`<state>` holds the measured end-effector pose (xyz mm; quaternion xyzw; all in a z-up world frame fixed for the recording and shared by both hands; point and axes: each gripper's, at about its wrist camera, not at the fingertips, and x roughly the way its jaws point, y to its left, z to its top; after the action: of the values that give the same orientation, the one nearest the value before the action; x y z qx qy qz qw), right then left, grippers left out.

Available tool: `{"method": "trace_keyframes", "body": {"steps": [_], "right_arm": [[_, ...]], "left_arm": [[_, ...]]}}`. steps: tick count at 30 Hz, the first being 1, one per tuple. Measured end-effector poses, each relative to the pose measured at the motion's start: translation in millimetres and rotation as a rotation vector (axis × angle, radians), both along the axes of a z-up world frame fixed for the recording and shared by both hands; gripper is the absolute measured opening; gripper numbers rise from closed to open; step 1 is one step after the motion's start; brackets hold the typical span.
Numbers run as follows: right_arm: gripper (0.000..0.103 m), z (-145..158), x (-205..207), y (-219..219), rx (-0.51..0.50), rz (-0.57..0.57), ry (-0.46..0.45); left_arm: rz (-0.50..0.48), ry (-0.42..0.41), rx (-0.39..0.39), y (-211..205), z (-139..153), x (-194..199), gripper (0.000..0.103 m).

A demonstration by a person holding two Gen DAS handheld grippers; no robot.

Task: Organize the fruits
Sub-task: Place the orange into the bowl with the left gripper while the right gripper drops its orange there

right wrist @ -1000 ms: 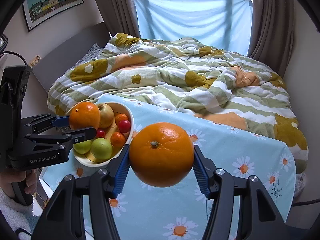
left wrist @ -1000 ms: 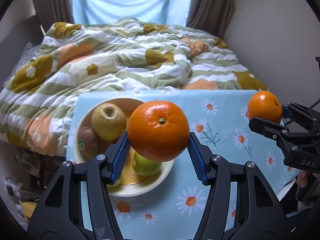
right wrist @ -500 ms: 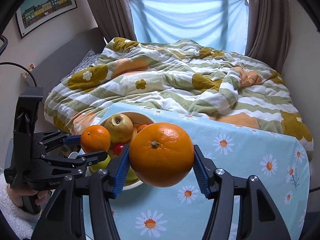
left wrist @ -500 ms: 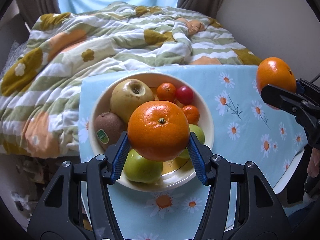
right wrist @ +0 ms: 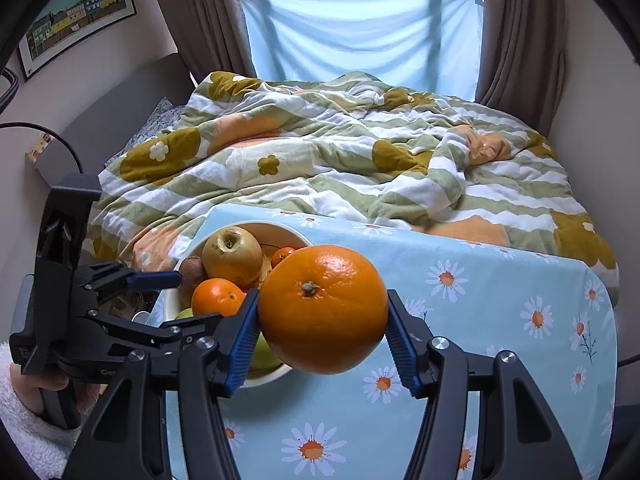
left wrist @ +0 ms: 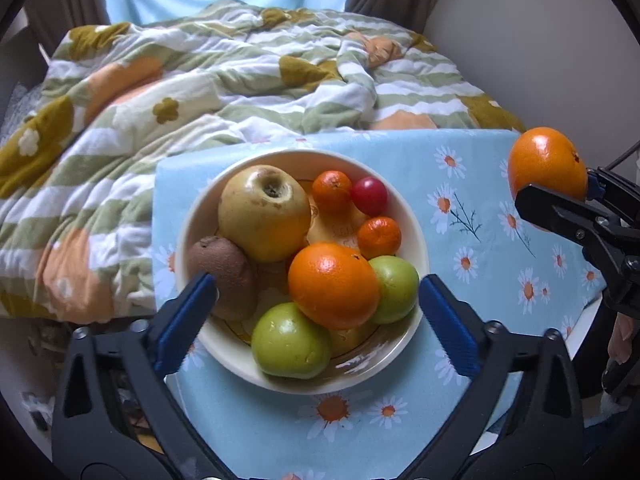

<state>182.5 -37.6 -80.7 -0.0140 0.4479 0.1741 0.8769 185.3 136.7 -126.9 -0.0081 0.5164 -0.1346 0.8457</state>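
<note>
Left gripper [left wrist: 318, 302] spread wide over a white bowl [left wrist: 418, 236], blue pads [left wrist: 186, 320] flanking the rim, nothing between them. Just ahead in the bowl, an orange [left wrist: 334, 285] resting on two green apples [left wrist: 292, 341], with a kiwi [left wrist: 224, 276], a yellow apple [left wrist: 264, 212], two small mandarins [left wrist: 332, 191] and a red fruit [left wrist: 370, 201] around it. Right gripper [right wrist: 320, 340] clamped on a second orange [right wrist: 323, 308], held in the air above the tablecloth [right wrist: 500, 320], just right of the bowl [right wrist: 276, 228]; same orange [left wrist: 547, 164] at the right edge of the left wrist view, well apart from the bowl. Bowl near the left end of a light blue daisy-print tablecloth [left wrist: 480, 184]. Behind, a bed with a rumpled green-striped floral quilt [right wrist: 340, 152], brown curtains [right wrist: 516, 28] and a pale blue cloth [right wrist: 360, 28] across the window. Framed picture [right wrist: 76, 12] on the left wall.
</note>
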Motion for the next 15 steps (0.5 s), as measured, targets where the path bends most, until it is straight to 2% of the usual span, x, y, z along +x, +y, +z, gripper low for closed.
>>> {"method": "trace_keyframes", "body": {"steps": [15], "right_arm": [[0.055,-0.1,30.3,26.1,0.017,0.192,0.011]], "left_arm": [[0.213,-0.023,0.032,26.2,17.1,-32.1,0.103]]}}
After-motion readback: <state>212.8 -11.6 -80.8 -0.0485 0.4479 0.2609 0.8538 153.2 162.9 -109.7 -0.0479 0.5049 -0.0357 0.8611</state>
